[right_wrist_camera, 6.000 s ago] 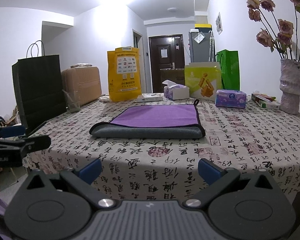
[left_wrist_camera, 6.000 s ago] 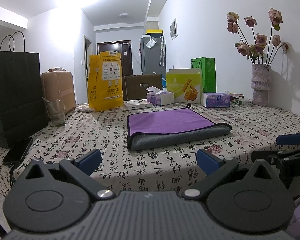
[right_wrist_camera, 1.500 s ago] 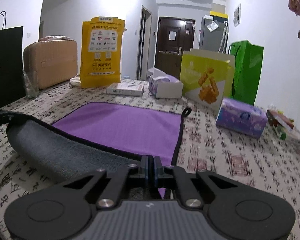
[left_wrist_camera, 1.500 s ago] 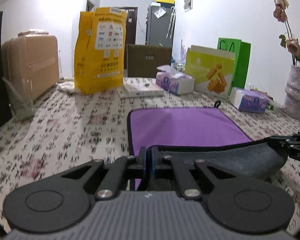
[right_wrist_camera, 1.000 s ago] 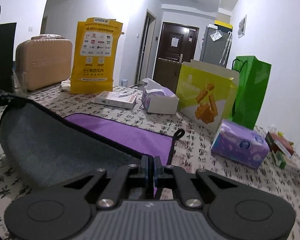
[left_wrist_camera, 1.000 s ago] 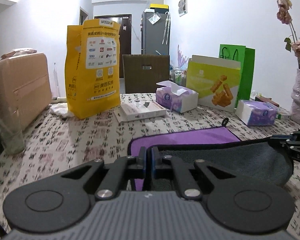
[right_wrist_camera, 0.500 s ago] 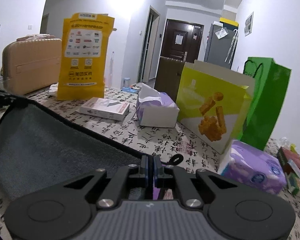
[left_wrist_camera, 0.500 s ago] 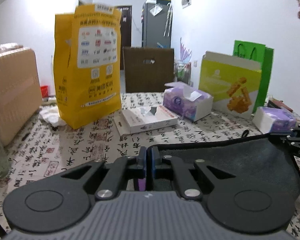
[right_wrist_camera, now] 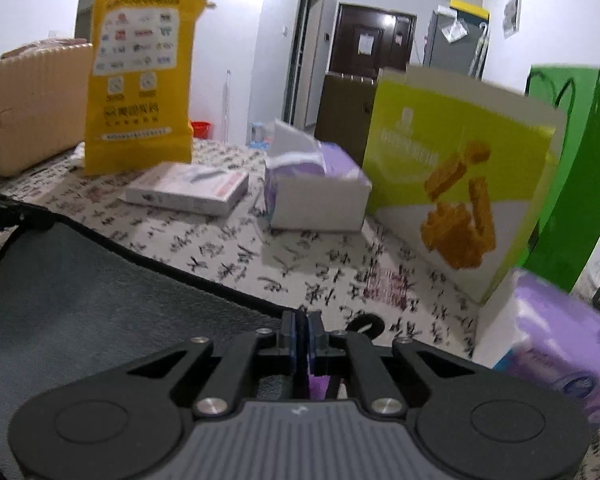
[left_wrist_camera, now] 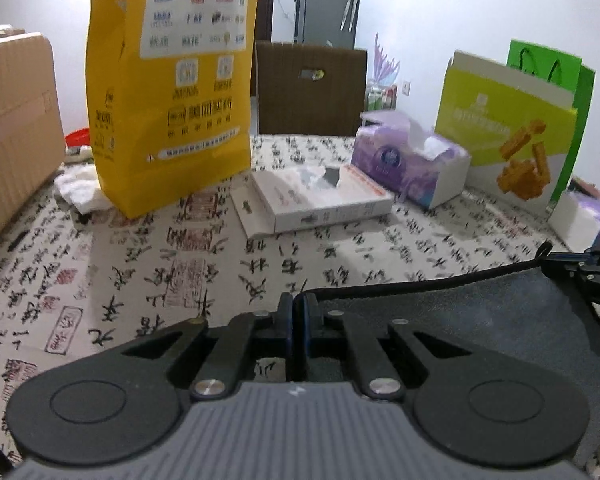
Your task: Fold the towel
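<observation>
Holding the towel (left_wrist_camera: 452, 312) by its black-bound edge, I had my left gripper (left_wrist_camera: 295, 312) and right gripper (right_wrist_camera: 301, 330) each clenched on a corner, its grey side stretched between them, short of the white box (left_wrist_camera: 312, 196).

From here my left gripper's body (left_wrist_camera: 296, 316) hides the towel (left_wrist_camera: 460, 316) corner it clamps, and the right gripper (right_wrist_camera: 301, 330) does likewise. The green bag (right_wrist_camera: 580, 184) runs off the frame edge. Print on the yellow bag (right_wrist_camera: 140, 80) is too blurred to read.
</observation>
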### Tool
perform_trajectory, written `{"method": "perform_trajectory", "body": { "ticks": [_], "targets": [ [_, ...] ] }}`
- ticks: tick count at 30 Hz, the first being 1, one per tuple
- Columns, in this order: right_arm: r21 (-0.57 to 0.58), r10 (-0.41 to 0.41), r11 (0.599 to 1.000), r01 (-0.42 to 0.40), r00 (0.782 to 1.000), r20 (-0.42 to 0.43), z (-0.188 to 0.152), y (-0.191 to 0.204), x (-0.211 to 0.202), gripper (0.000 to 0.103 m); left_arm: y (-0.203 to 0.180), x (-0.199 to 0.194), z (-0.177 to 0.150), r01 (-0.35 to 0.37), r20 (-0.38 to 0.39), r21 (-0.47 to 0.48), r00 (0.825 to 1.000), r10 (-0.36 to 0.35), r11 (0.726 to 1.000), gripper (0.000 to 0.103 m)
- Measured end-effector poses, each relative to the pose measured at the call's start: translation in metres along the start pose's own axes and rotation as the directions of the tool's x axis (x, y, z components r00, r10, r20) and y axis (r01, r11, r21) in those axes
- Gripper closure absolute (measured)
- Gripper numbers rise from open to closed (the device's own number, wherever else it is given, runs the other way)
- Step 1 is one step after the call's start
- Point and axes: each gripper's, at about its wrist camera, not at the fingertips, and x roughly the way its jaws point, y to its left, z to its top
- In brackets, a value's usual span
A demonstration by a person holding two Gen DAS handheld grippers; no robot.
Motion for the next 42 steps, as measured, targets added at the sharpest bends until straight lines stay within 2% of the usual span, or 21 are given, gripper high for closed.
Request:
{"method": "perform_trajectory", "body": {
  "ticks": [4, 5, 6, 7, 8, 9, 10, 15, 17, 20, 21, 23, 26, 29, 42],
  "targets": [
    [0.025, -0.005, 1.000, 0.005, 1.000, -0.015, -0.006, -0.003, 0.010, 0.089, 0.004, 0.009, -0.004, -0.011, -0.034, -0.006, 0.999, 0.011, 1.000, 0.092],
    [0.032, -0.007, 0.999, 0.007, 1.000, -0.013, -0.006, -0.004, 0.010, 0.083, 0.005, 0.009, -0.005, -0.011, -0.039, -0.007, 0.999, 0.010, 1.000, 0.089],
    [0.038, -0.010, 0.999, 0.011, 1.000, -0.010, -0.007, -0.005, 0.010, 0.076, 0.006, 0.009, -0.005, -0.014, -0.040, -0.008, 0.999, 0.014, 1.000, 0.081],
    [0.044, -0.015, 0.999, 0.015, 1.000, -0.007, -0.007, -0.007, 0.009, 0.073, 0.006, 0.008, -0.005, -0.014, -0.038, -0.006, 0.999, 0.014, 1.000, 0.076],
    [0.048, -0.018, 0.999, 0.019, 1.000, -0.005, -0.006, -0.008, 0.008, 0.069, 0.006, 0.006, -0.004, -0.014, -0.035, -0.004, 0.999, 0.014, 1.000, 0.063],
    [0.052, -0.019, 0.998, 0.019, 1.000, -0.004, -0.005, -0.010, 0.007, 0.068, 0.006, 0.004, -0.003, -0.013, -0.030, -0.004, 0.999, 0.013, 1.000, 0.058],
    [0.056, -0.020, 0.998, 0.020, 1.000, -0.001, -0.005, -0.011, 0.005, 0.068, 0.006, 0.001, -0.002, -0.009, -0.026, -0.001, 1.000, 0.009, 1.000, 0.057],
    [0.067, -0.031, 0.997, 0.030, 0.999, 0.012, 0.001, -0.017, -0.009, 0.062, 0.003, -0.016, 0.003, -0.014, -0.011, 0.013, 1.000, 0.014, 1.000, 0.028],
    [0.071, -0.029, 0.997, 0.028, 0.999, 0.019, 0.003, -0.018, -0.017, 0.058, 0.001, -0.026, 0.004, -0.013, -0.005, 0.024, 1.000, 0.014, 1.000, 0.025],
    [0.072, -0.030, 0.997, 0.028, 0.999, 0.027, 0.005, -0.019, -0.033, 0.055, -0.003, -0.041, 0.003, -0.009, -0.001, 0.039, 1.000, 0.009, 0.999, 0.013],
    [0.073, -0.032, 0.997, 0.029, 0.999, 0.030, 0.005, -0.019, -0.038, 0.049, -0.004, -0.047, 0.003, -0.007, 0.004, 0.046, 1.000, 0.007, 0.999, 0.010],
    [0.074, -0.034, 0.997, 0.031, 0.999, 0.036, 0.005, -0.018, -0.049, 0.045, -0.005, -0.058, 0.002, -0.005, 0.012, 0.048, 1.000, 0.004, 0.999, 0.005],
    [0.075, -0.036, 0.997, 0.033, 0.999, 0.039, 0.004, -0.016, -0.064, 0.043, -0.006, -0.073, 0.000, -0.013, 0.022, 0.040, 1.000, 0.012, 0.999, 0.003],
    [0.077, -0.035, 0.997, 0.032, 0.998, 0.044, 0.001, -0.013, -0.080, 0.032, -0.008, -0.089, -0.002, -0.020, 0.028, 0.036, 0.999, 0.019, 0.999, 0.001],
    [0.093, -0.028, 0.995, 0.021, 0.997, 0.077, -0.017, 0.008, -0.145, 0.031, -0.017, -0.159, -0.024, -0.026, 0.068, 0.051, 0.997, 0.023, 0.998, 0.000]
  ]
}}
